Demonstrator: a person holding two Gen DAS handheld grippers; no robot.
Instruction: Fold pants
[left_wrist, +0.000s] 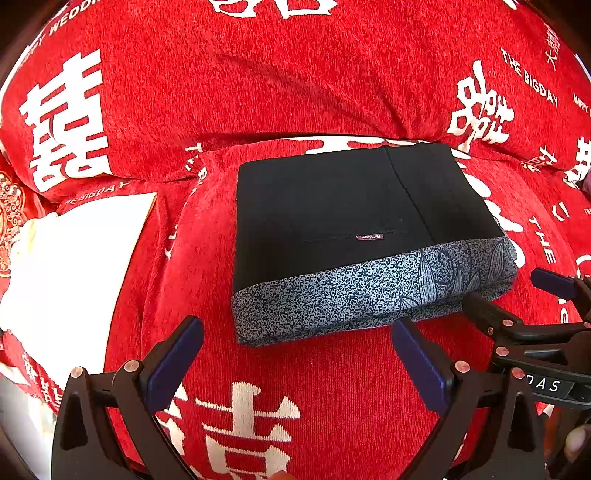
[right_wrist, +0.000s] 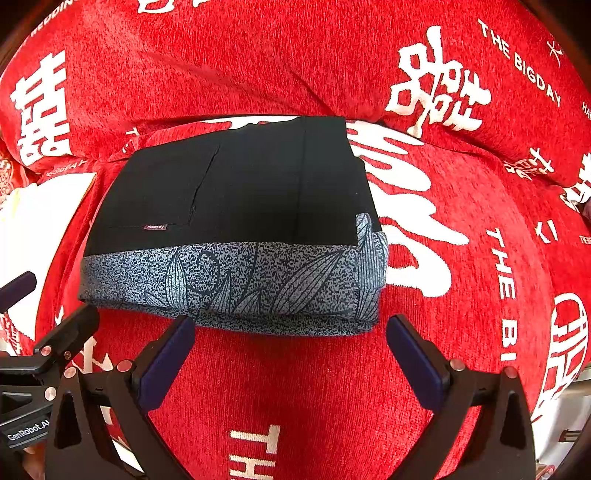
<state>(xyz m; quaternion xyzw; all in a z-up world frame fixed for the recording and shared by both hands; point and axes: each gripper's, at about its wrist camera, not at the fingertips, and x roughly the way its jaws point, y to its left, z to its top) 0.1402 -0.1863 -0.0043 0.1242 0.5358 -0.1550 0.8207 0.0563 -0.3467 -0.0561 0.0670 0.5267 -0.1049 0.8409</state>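
Both hand-held grippers stood wide open and held nothing. Seen from its own camera, the left hand-held gripper (left_wrist: 295, 354) had its blue-padded fingers (left_wrist: 177, 362) spread over bare red cover (left_wrist: 314, 362), with the pants (left_wrist: 354, 236) just beyond them at 12 to 1 o'clock, not touching. From the right camera, the right hand-held gripper (right_wrist: 291, 350) was spread the same way, its fingertips near the pants' (right_wrist: 236, 229) front edge at 12 o'clock, apart from the cloth.

Folded into a compact rectangular stack, the pants lay flat on the red cover (right_wrist: 461, 221), which bore white characters and the words "THE BIGDAY". Their top face was black, with a small label (left_wrist: 369, 237) near the middle, and a grey speckled band (right_wrist: 236, 280) with a leaf print ran along the edge nearest the grippers. A red cushion (left_wrist: 258, 74) rose behind the stack at 12 o'clock.

At 9 o'clock in the left view a white cloth (left_wrist: 74, 266) lay on the cover, well apart from the pants. Each gripper showed in the other's view: the right one (left_wrist: 517, 295) at 3 o'clock, beside the stack's right front corner, the left one (right_wrist: 48, 299) at 9 o'clock.
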